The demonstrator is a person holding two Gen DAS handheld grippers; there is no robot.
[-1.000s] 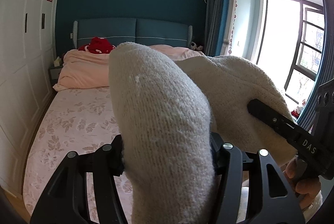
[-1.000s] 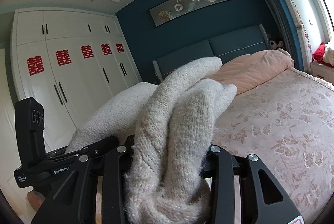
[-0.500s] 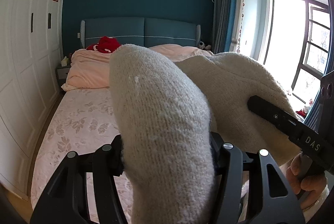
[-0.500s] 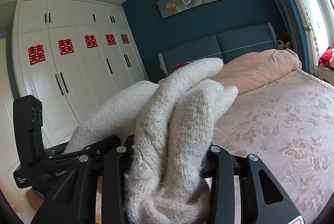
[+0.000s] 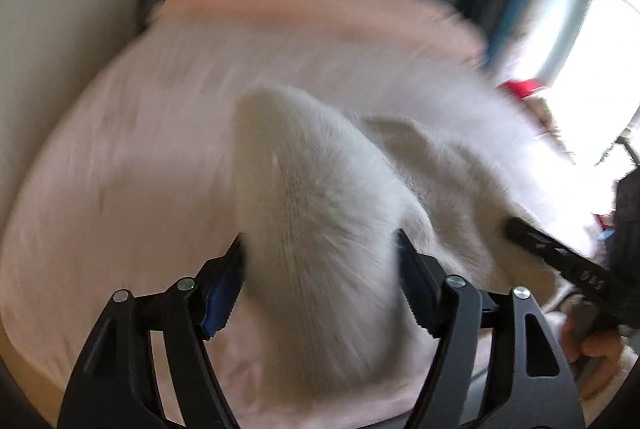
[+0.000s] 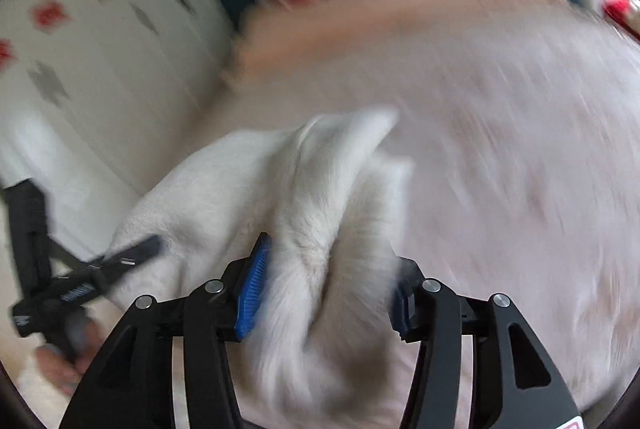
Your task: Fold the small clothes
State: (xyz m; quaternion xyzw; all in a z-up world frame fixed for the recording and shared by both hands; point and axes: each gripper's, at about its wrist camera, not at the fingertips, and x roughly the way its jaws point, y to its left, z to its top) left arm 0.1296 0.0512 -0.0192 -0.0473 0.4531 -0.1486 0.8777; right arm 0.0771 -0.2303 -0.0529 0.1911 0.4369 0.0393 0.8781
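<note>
The cream knitted garment [image 5: 320, 229] hangs between both tools, bunched and in no folded shape, so the folding proper looks barely begun; the frames are heavily blurred.

In the left wrist view, the left gripper [image 5: 320, 281] has a thick wad of the knit standing up between its jaws. These jaws have just been opening, and a sliver of blue pad shows on the left side, so the pads seem to be letting go rather than pinching; the cloth is still between them. Beyond and below the tips lies the pink floral bedsheet [image 5: 120, 169], with a pink duvet [image 5: 300, 9] farther ahead.

In the right wrist view, the right gripper [image 6: 324, 277] has a twisted fold of the same garment [image 6: 320, 209] between its jaws. They too have just been opening, and the blue pad on the left side is bared. To its left the other tool, held in a hand [image 6: 60, 361], reaches into the knit.

My judgement: the garment is being dropped onto the bed to be spread flat. Smoothing and every fold remain to be done.
</note>
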